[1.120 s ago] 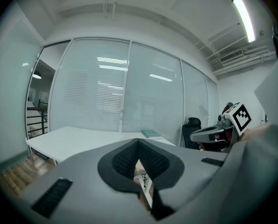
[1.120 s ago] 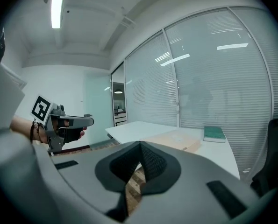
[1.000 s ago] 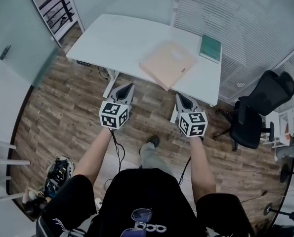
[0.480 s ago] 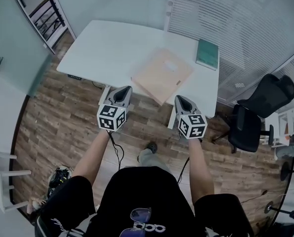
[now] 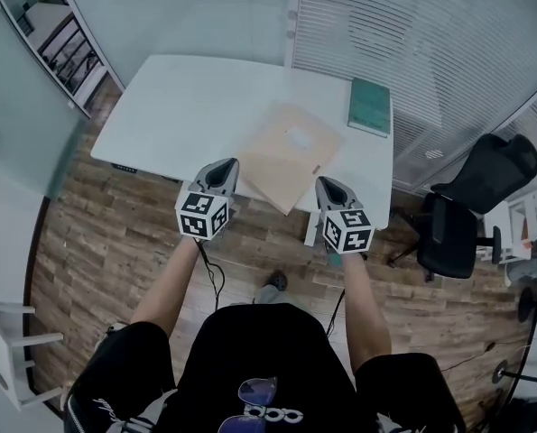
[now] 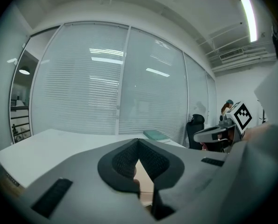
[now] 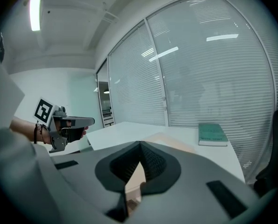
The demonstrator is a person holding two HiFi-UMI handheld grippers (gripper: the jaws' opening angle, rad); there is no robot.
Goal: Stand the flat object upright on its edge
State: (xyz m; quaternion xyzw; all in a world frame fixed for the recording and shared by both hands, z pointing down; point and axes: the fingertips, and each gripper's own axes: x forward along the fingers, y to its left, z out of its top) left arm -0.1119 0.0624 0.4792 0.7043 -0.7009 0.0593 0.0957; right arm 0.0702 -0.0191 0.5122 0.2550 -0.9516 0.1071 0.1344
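I have both grippers held out in front of me, side by side and pointing toward the white rectangular table point(image 5: 187, 97). The left gripper point(image 5: 223, 164) has its jaws fully together with nothing pinched between them; its own view shows the dark pads point(image 6: 125, 161) meeting at the tip. The right gripper point(image 5: 326, 182) is closed the same way and also carries nothing. Neither one touches anything.

The flat peach-coloured folder point(image 5: 291, 152) lies flat on the tabletop, ahead of the grippers and between their two lines of aim. It is turned at an angle to the table. Its near corner comes to the table's front edge, between the two tips, and seems to hang slightly over. In the left gripper view, a strip of the folder point(image 6: 146, 181) shows through the gap under the closed jaws. The right gripper view shows the folder point(image 7: 176, 141) just beyond the jaw tips.

Further out, past the right gripper and to its right, a thin green book point(image 5: 369, 106) lies flat near the table's far corner, apart from the folder. A black office chair point(image 5: 458, 219) stands on the wooden plank floor point(image 5: 97, 233), off to the right gripper's side. Window blinds point(image 5: 449, 34) hang beyond the table.
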